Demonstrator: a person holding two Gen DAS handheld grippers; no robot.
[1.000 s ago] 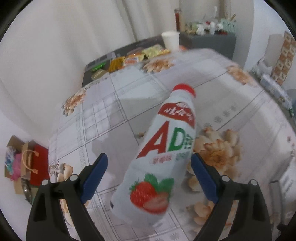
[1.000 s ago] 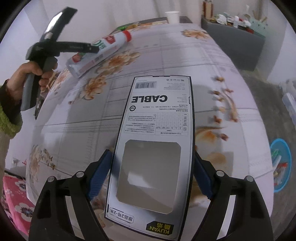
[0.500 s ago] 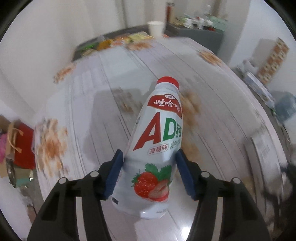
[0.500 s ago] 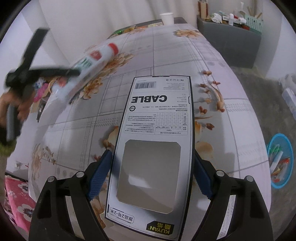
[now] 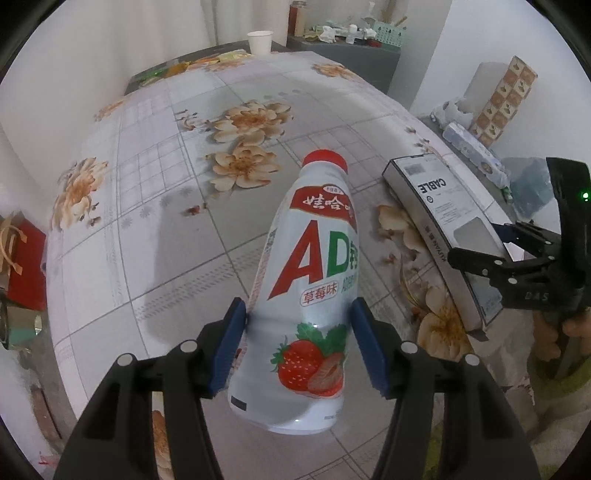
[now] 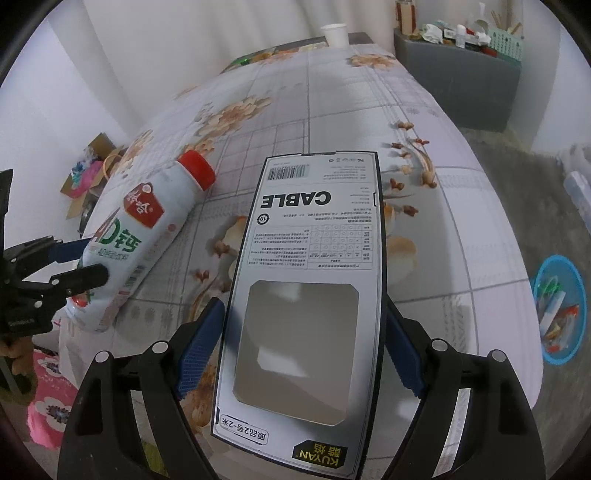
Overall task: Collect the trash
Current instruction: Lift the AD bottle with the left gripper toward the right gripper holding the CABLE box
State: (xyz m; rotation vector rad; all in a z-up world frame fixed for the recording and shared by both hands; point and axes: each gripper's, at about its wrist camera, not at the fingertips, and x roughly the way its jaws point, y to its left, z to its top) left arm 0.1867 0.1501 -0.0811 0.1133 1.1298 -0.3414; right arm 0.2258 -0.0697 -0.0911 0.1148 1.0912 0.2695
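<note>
A white strawberry-milk bottle (image 5: 310, 266) with a red cap hangs tilted above the flowered tablecloth (image 5: 177, 206). My left gripper (image 5: 297, 314) is shut on its lower body, both blue pads touching its sides, though the jaws are opening slightly. In the right wrist view the bottle (image 6: 136, 240) sits at the left, in the left gripper (image 6: 74, 266). My right gripper (image 6: 304, 314) is shut on a flat white "CABLE" box (image 6: 310, 229), held over the table. The same box (image 5: 443, 221) and right gripper (image 5: 498, 251) show at the right of the left wrist view.
A paper cup (image 6: 334, 34) and snack packets stand at the table's far end. A blue bin (image 6: 559, 314) holding scraps sits on the floor at the right. A grey cabinet (image 6: 461, 74) stands behind. Bags and a cardboard box (image 6: 88, 173) lie on the floor at the left.
My left jaws closed onto the bottle, lifted it off the table and carried it across toward the right gripper and box. The right gripper and its box kept still.
</note>
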